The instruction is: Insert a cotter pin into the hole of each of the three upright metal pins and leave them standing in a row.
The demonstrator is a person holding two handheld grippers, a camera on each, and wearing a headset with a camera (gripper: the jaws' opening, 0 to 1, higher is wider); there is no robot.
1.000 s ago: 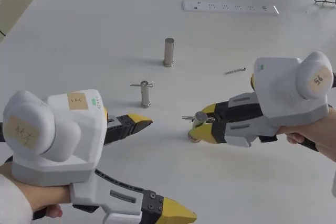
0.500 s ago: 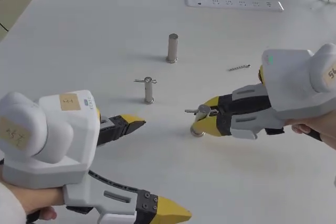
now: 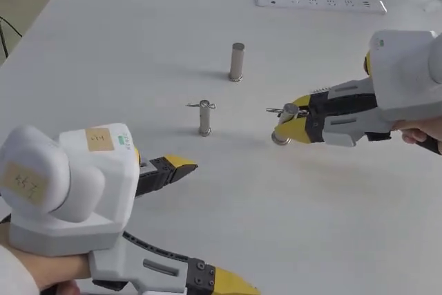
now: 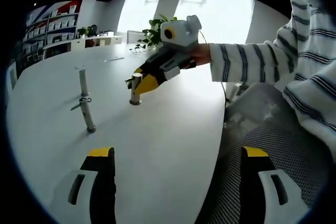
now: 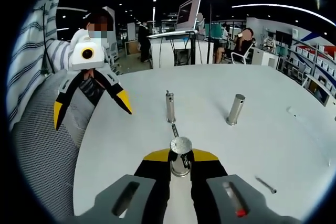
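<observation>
Head view | power strip (image 3: 320, 2) far back | right gripper (image 3: 284, 128) grips metal pin (image 3: 290, 110)

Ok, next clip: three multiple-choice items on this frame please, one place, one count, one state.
1. Where does the bare metal pin stand?
A. nearest the person
B. farthest off, toward the power strip
C. at the table's near edge

2. How many upright pins carry a cotter pin?
A. one
B. two
C. three

3. How is the left gripper?
A. open, empty
B. shut on a pin
C. shut on a cotter pin

1 B: it stands beyond the others, nearer the strip.
2 B: the middle pin and the held pin in the right gripper each have one through.
3 A: its jaws stand wide apart, nothing between.
</observation>
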